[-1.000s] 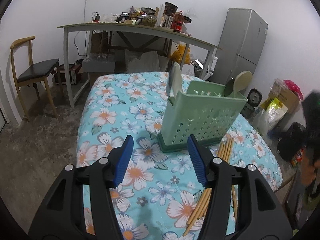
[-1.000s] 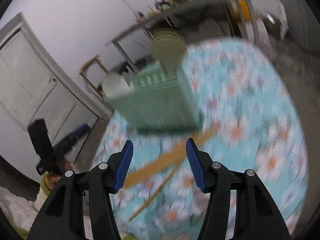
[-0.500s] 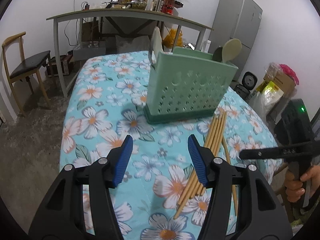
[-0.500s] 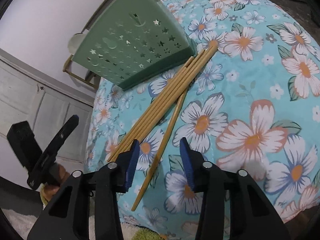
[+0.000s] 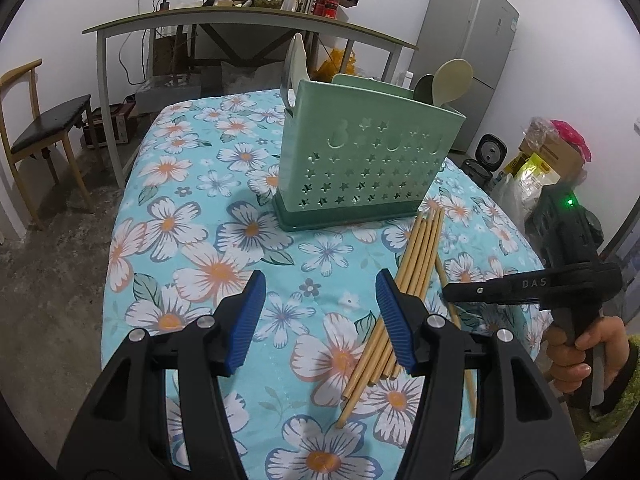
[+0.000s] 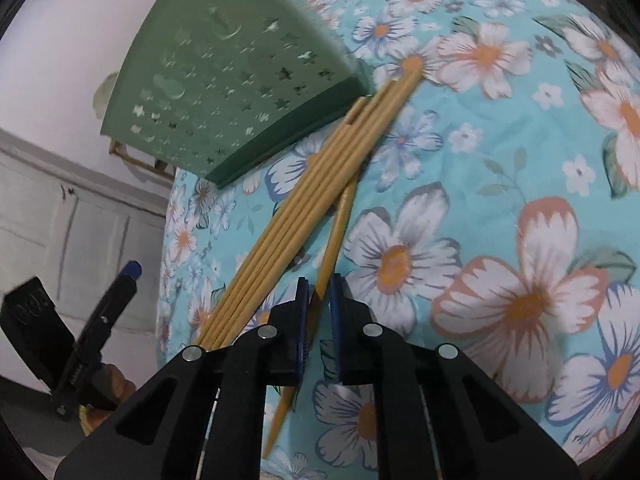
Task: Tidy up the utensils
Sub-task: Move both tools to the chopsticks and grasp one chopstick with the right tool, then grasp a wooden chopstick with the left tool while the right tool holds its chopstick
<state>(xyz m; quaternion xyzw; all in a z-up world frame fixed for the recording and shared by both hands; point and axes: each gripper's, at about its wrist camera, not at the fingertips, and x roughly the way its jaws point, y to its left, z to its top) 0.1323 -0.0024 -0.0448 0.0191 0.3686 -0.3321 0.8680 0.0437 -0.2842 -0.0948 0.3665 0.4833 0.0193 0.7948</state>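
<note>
A green perforated utensil holder (image 5: 368, 160) stands on the flower-print table (image 5: 192, 216), with a spoon (image 5: 452, 80) and a pale utensil (image 5: 298, 60) in it. It also shows in the right wrist view (image 6: 240, 80). A bundle of bamboo chopsticks (image 5: 412, 276) lies beside it, and in the right wrist view (image 6: 304, 192). One loose chopstick (image 6: 336, 232) lies apart. My right gripper (image 6: 319, 292) is nearly closed around this loose chopstick, low on the cloth. It also shows in the left wrist view (image 5: 520, 292). My left gripper (image 5: 320, 320) is open and empty above the cloth, left of the bundle.
A long desk (image 5: 248, 20) with clutter stands behind the table. A wooden chair (image 5: 44, 128) is at the left, a grey fridge (image 5: 468, 52) and bags (image 5: 548, 156) at the right. The table's near edge (image 6: 256, 452) is under my right gripper.
My right gripper has dropped to the cloth and narrowed its jaws around the loose chopstick. My left gripper has drawn back a little and stays open.
</note>
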